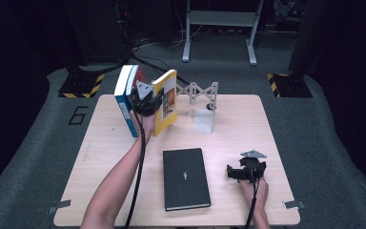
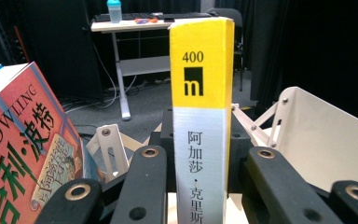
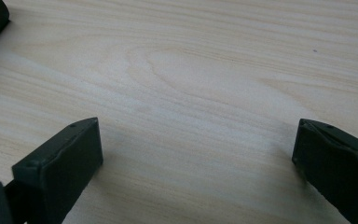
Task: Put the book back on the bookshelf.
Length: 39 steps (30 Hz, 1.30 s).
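Observation:
My left gripper (image 1: pixel 146 106) is shut on a yellow-and-white book (image 1: pixel 166 101), held upright at the back left of the table. In the left gripper view both black jaws clamp the yellow book's spine (image 2: pixel 200 116), with the gripper (image 2: pixel 199 186) low in the picture. Beside it on the left stand a red-covered book (image 2: pixel 23 154) and a blue-and-white book (image 1: pixel 125 98), leaning. A black book (image 1: pixel 185 177) lies flat in the middle front. My right gripper (image 1: pixel 232 172) rests on the table at the front right, open (image 3: pixel 196 158) over bare wood.
A white expandable bookend rack (image 1: pixel 204 106) stands at the back middle of the wooden table (image 1: pixel 248 129); its end plate (image 2: pixel 321 135) is just right of the held book. Black and yellow floor stands flank the table behind it.

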Tool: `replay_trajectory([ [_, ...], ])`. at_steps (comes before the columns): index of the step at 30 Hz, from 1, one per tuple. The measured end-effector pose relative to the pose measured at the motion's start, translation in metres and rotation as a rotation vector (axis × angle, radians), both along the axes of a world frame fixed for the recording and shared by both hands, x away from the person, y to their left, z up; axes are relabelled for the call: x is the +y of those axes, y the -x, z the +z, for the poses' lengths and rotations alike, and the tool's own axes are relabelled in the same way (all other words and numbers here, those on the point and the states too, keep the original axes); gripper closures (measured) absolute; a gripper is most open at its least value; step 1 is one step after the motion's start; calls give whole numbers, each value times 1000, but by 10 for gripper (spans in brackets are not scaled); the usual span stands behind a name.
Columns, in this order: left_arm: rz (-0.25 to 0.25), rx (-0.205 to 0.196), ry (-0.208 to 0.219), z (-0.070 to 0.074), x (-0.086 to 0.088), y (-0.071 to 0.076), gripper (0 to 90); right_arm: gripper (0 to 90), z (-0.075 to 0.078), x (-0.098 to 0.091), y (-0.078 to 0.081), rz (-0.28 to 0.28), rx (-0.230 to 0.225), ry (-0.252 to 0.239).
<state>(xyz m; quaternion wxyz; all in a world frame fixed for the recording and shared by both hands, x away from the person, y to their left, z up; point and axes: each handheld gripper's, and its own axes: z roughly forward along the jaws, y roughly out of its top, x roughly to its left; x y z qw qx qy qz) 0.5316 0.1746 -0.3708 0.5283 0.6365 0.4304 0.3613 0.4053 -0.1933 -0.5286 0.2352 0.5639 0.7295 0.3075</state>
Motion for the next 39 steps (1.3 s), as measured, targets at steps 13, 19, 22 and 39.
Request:
replay_trajectory([
  [13, 39, -11, 34, -26, -7, -16, 760, 15, 0, 1, 1, 2, 1, -6],
  [19, 45, -22, 41, -33, -10, -16, 759, 18, 0, 1, 1, 5, 1, -7],
  [22, 45, -30, 23, -33, -9, -15, 757, 20, 0, 1, 1, 5, 2, -5],
  [39, 35, 124, 12, -35, 20, 5, 732, 27, 0, 0, 2, 16, -1, 3],
])
